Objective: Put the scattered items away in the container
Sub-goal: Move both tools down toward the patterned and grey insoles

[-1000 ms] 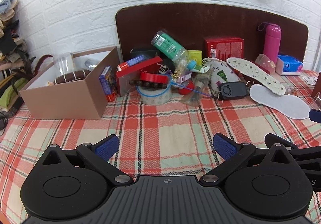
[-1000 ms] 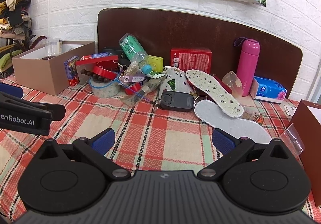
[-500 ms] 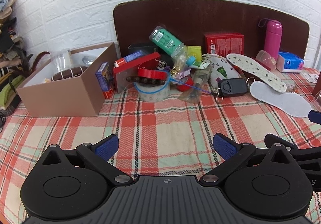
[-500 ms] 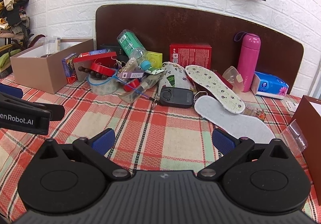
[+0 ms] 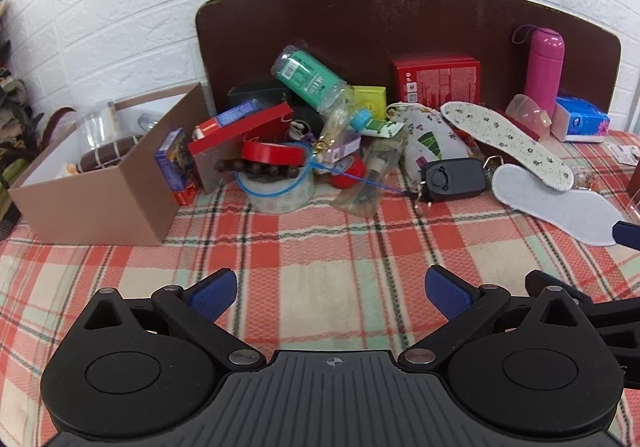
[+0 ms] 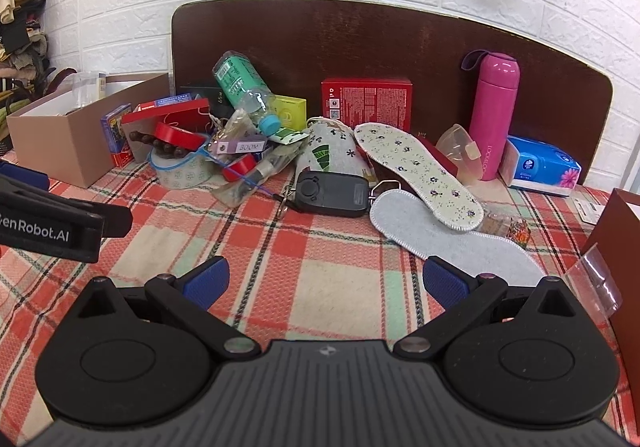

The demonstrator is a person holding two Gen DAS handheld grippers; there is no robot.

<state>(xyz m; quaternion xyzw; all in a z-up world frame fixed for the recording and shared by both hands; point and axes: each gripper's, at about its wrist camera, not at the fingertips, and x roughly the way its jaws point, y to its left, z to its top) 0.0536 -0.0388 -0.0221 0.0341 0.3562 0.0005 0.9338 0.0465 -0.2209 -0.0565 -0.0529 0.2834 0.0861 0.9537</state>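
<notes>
left claw and right claw both spread wide, holding nothing.

The left tool hangs empty, jaws spread, over the plaid worktop; cardboard box far left, clutter pile beyond.

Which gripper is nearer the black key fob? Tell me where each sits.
Right. The right gripper faces the black key fob almost straight ahead, both fingers spread. The left gripper, also open, sits farther to the fob's left, aimed at the tape pile.
</notes>
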